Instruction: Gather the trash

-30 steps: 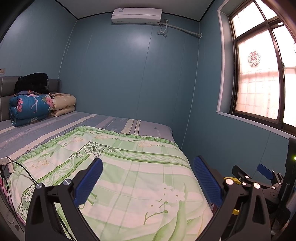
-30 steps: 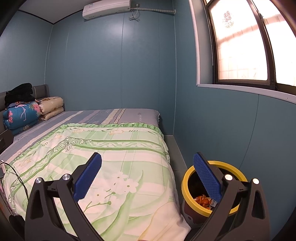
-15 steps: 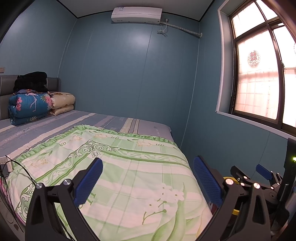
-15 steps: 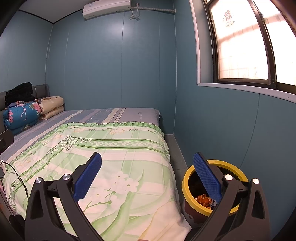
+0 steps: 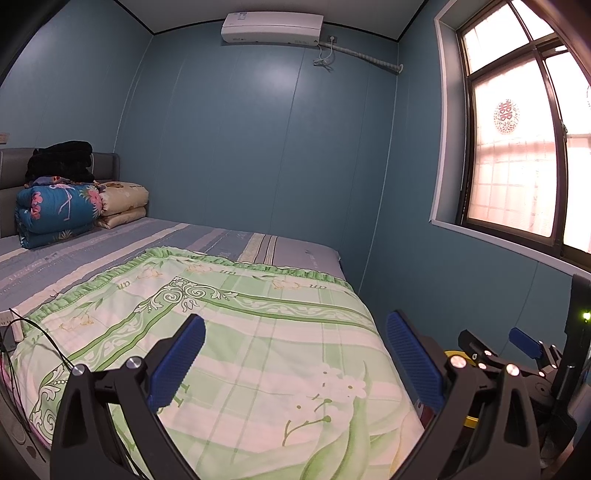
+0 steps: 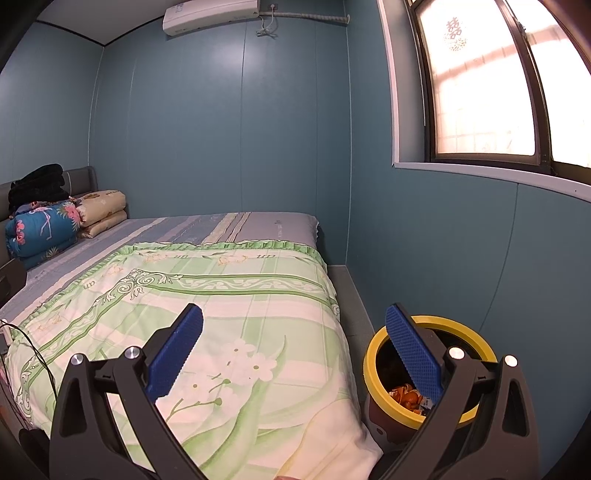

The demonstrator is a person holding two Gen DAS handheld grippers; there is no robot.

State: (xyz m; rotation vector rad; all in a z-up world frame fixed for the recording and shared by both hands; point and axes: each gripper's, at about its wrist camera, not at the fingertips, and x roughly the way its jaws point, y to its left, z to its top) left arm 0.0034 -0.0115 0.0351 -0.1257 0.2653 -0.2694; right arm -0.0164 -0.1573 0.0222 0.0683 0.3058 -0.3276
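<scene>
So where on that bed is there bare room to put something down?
The green quilt is bare, and so is the striped sheet up to the folded bedding. It is crowded by the wall, where the bin fills the narrow floor strip.

We count one bed [image 5: 258, 243], one green flowered quilt [image 5: 236, 332] spread low in the frame, and three folded bundles at the left edge: one black [image 5: 61, 160], one blue [image 5: 55, 210], one beige [image 5: 123, 203]. One air conditioner [image 5: 271, 27] sits at top centre, one window [image 5: 517, 155] at right. One yellow-rimmed bin [image 6: 432, 321] stands at lower right. Two tools [image 5: 295, 360] [image 6: 295, 352], four blue pads [image 6: 175, 356].
</scene>
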